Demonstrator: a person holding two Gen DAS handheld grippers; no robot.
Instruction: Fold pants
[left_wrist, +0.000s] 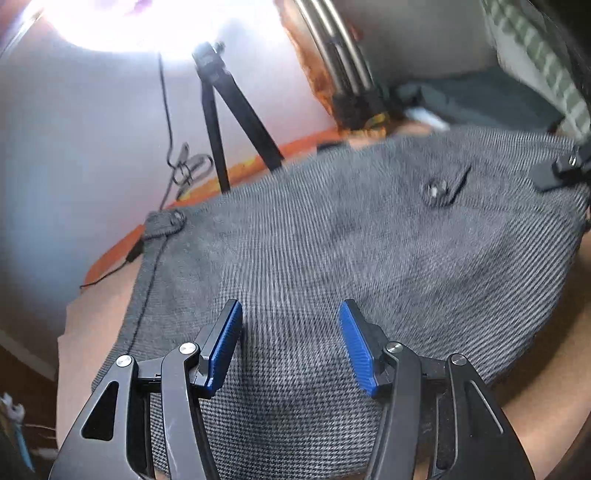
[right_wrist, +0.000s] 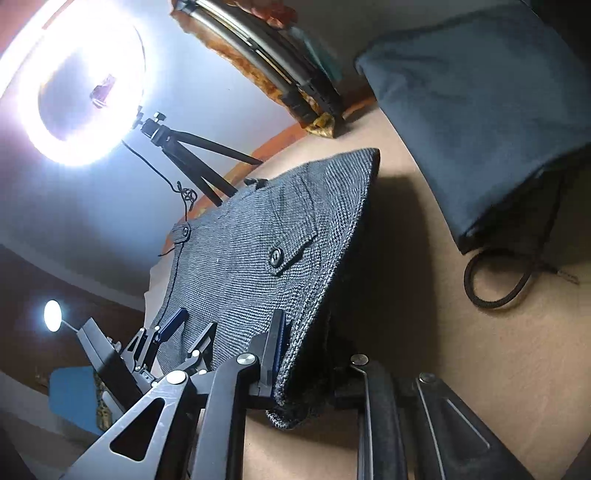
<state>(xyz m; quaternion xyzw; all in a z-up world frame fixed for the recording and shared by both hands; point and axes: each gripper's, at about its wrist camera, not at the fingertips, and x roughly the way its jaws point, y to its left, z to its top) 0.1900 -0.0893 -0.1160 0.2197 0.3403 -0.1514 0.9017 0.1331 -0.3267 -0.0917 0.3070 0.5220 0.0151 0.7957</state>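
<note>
Grey woven pants (left_wrist: 314, 258) lie on a tan table (left_wrist: 96, 325), back pocket button (left_wrist: 434, 190) facing up. My left gripper (left_wrist: 290, 347) hovers over the near part of the pants, its blue-padded jaws wide apart and empty. It also shows in the right wrist view (right_wrist: 192, 328) over the cloth's left side. My right gripper (right_wrist: 306, 354) is shut on the pants' edge (right_wrist: 295, 354) and lifts that side off the table. The right gripper's tip shows at the far right of the left wrist view (left_wrist: 565, 166).
A ring light (right_wrist: 74, 85) on a black tripod (left_wrist: 229, 110) stands beyond the pants with a dangling cable (left_wrist: 173, 158). A folded dark blue garment (right_wrist: 480, 110) with a black drawstring loop (right_wrist: 495, 280) lies on the table to the right.
</note>
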